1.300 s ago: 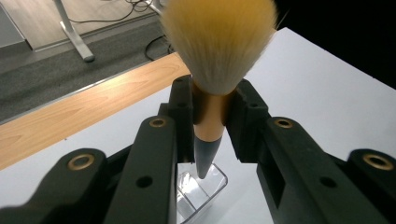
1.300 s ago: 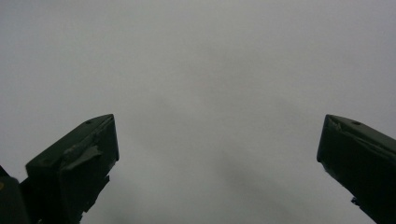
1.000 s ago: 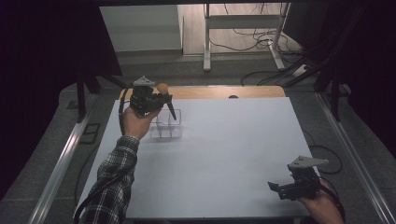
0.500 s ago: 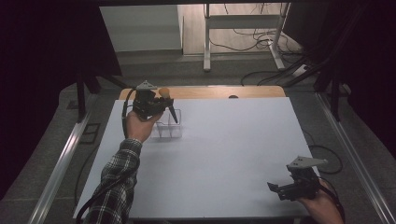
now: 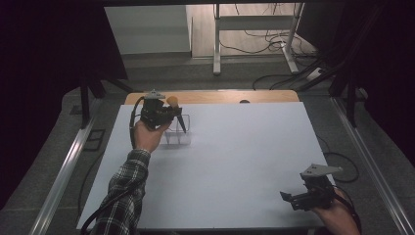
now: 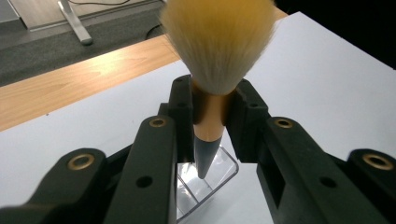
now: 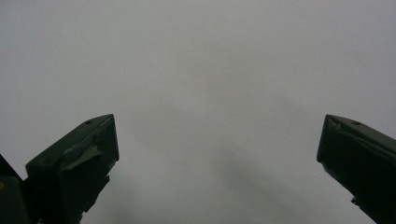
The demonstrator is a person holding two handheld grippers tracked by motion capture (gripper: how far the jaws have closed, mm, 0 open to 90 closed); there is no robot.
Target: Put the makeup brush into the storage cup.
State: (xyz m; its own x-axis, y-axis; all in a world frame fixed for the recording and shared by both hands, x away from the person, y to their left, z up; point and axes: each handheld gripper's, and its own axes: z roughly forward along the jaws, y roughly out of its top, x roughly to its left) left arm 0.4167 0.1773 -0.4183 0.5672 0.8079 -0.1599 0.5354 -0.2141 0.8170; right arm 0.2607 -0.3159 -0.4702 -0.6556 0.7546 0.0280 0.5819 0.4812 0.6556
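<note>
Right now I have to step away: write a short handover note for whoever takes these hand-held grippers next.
Left hand-held gripper: shut on the makeup brush, bristles up, grey pointed handle tip just above the clear organizer.
Right hand-held gripper: open, nothing between its jaws, low over the white table near its front right corner.
Clear organizer stands toward the table's far left.
Done: brush picked up and lined up over a compartment.
Left: lower the brush in, release it, draw the gripper away.

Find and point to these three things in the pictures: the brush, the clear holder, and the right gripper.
brush [image 6: 218,42], left gripper view, on the yellow bristles.
clear holder [image 6: 219,175], left gripper view, on its near wall under the brush tip.
right gripper [image 5: 288,197], high view, between its open jaws' tips.
</note>
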